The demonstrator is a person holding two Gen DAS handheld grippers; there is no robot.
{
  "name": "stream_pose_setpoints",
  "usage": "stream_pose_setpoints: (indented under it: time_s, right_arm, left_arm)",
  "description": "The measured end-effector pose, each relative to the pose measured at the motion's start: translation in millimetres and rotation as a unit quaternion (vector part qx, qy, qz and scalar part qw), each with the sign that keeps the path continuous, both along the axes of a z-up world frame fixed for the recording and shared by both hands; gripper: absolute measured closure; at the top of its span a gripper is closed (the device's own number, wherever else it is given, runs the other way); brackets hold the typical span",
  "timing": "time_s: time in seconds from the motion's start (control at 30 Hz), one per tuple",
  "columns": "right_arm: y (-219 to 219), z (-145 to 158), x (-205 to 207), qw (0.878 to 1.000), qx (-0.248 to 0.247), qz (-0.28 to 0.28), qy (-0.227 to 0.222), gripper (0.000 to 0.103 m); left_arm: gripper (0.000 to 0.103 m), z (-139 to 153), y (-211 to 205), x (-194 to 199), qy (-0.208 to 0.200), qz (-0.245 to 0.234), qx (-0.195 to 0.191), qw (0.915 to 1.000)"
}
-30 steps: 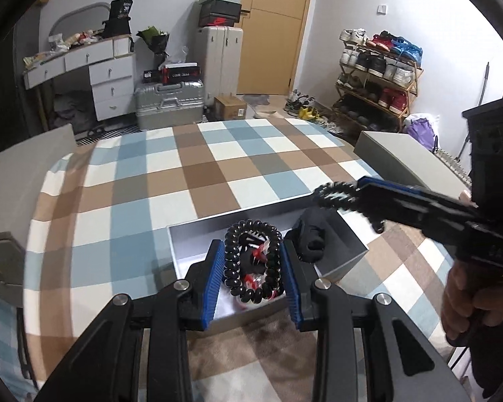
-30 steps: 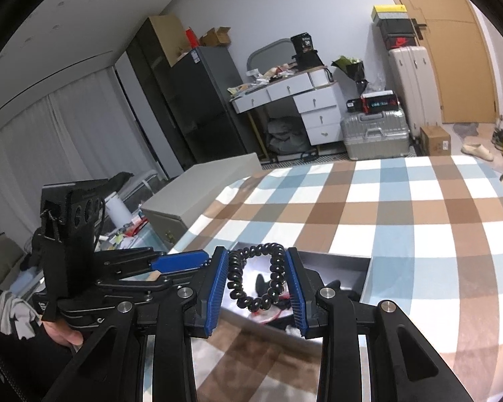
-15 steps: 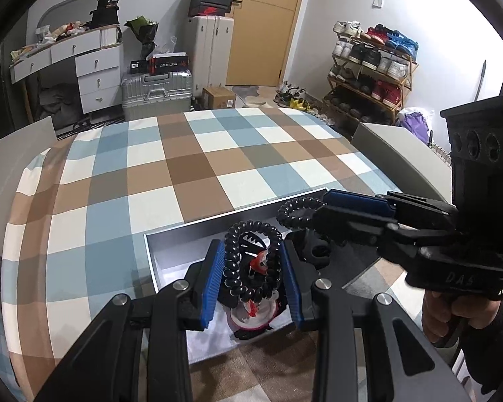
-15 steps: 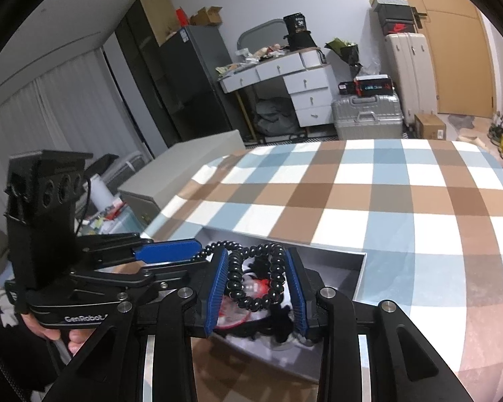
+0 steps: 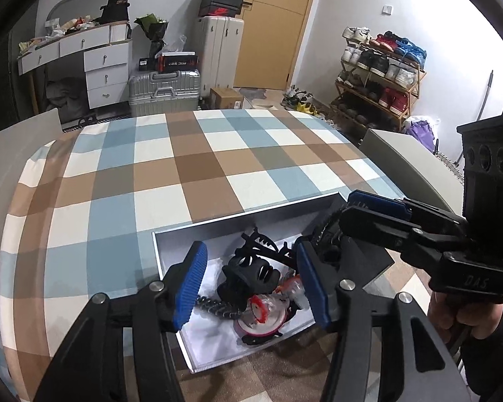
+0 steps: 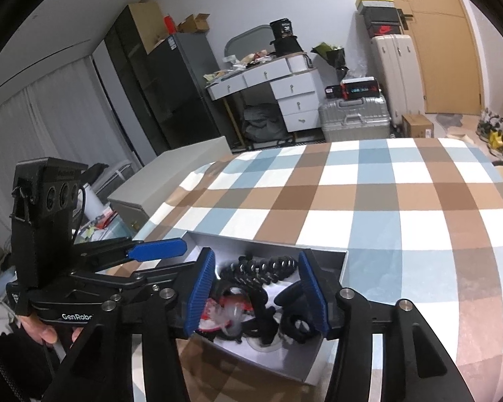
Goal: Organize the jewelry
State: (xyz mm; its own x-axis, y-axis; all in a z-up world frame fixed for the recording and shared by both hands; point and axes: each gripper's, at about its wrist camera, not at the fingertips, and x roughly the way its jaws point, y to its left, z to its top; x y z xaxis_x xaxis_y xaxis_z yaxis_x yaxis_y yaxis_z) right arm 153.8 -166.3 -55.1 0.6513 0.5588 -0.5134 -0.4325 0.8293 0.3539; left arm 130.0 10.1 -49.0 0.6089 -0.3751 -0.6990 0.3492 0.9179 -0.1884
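A grey open box (image 5: pixel 238 219) (image 6: pixel 332 256) sits on the checked tablecloth near the front edge. Inside lie black hair claws (image 5: pixel 251 271), a black beaded bracelet (image 6: pixel 268 266), another beaded string (image 5: pixel 218 306) and a red-and-clear piece (image 5: pixel 261 315) (image 6: pixel 224 311). My left gripper (image 5: pixel 251 284) is open and empty just above the box's contents. My right gripper (image 6: pixel 256 291) is open and empty over the box; in the left wrist view its fingers (image 5: pixel 375 202) hang over the box's right end.
The checked tablecloth (image 5: pixel 191 167) covers the table beyond the box. Grey chair backs (image 5: pixel 402 154) (image 6: pixel 171 167) stand at both sides. A desk, suitcases, a fridge and a shoe rack stand behind.
Both grippers have opened and let go of their black beaded bracelets, which now lie in the box. Both grippers have moved slightly over the box.
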Motion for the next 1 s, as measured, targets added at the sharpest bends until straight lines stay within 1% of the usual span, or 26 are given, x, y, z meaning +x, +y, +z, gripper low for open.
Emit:
stream_pose_setpoints:
  time_s: [0.03,0.1,0.13,0.17,0.37,0.43,0.47,0.5,0.53,0.57,0.63,0.67,0.7,0.77,0.8,0.87,0.93,0.97,1.0]
  right_arm:
    - [1,0,0,1.0,-0.001,0.002,0.001,0.046]
    - [3,0,-2,1.0,-0.007,0.006,-0.001,0.041]
    - [4,0,-3,1.0,-0.012,0.005,-0.002,0.034]
    - [4,0,-4,1.0,-0.015,0.003,-0.004,0.031]
    - [-5,5,-13,1.0,0.009,-0.013,-0.008,0.031]
    - [-8,10,-17,1.0,0.01,-0.021,-0.016,0.031]
    - [-9,12,-19,0.999,0.012,-0.024,-0.02,0.028]
    - [-10,15,-22,0.999,0.013,-0.028,-0.025,0.025]
    - [-11,18,-25,0.999,0.013,-0.034,-0.03,0.02]
    - [-12,20,-27,0.999,0.012,-0.04,-0.034,0.016]
    - [-14,25,-33,0.998,0.009,-0.05,-0.046,0.014]
    - [-14,27,-35,0.997,0.008,-0.054,-0.05,0.013]
    - [-15,28,-37,0.997,0.008,-0.057,-0.052,0.011]
    - [-16,31,-42,0.996,0.008,-0.066,-0.06,0.006]
    - [-18,32,-45,0.996,0.009,-0.068,-0.065,0.006]
    - [-21,35,-52,0.994,0.015,-0.074,-0.081,0.001]
    - [-23,37,-61,0.991,0.017,-0.087,-0.104,0.0]
    - [-24,38,-64,0.989,0.015,-0.09,-0.112,0.0]
    - [-23,39,-68,0.988,0.011,-0.092,-0.123,0.0]
  left_arm:
    - [0.053,0,0,0,0.0,0.001,0.0,1.0]
    - [0.053,2,1,-2,-0.001,0.004,-0.001,1.0]
    - [0.053,2,1,-3,-0.002,0.004,-0.001,1.0]
    - [0.053,2,1,-3,-0.002,0.004,0.0,1.0]
    - [0.052,6,-1,-9,-0.009,0.008,0.007,0.9999]
    - [0.045,9,-1,-12,-0.016,0.012,0.008,0.9998]
    - [0.04,10,-1,-14,-0.019,0.015,0.008,0.9997]
    - [0.038,13,-1,-16,-0.026,0.02,0.008,0.9994]
    - [0.038,15,0,-18,-0.032,0.024,0.009,0.9991]
    - [0.038,16,-1,-18,-0.036,0.026,0.009,0.999]
    - [0.036,20,0,-21,-0.045,0.042,0.01,0.9981]
    - [0.029,21,1,-22,-0.048,0.054,0.013,0.9973]
    - [0.019,21,1,-22,-0.052,0.066,0.017,0.9963]
    - [0.019,25,4,-27,-0.074,0.099,0.029,0.9919]
    - [0.019,27,5,-30,-0.088,0.113,0.035,0.989]
    - [0.018,30,8,-34,-0.102,0.132,0.038,0.9852]
    - [0.018,33,12,-39,-0.119,0.167,0.04,0.9779]
    - [0.015,33,13,-41,-0.123,0.178,0.042,0.9753]
    - [0.01,33,14,-43,-0.129,0.192,0.045,0.9718]
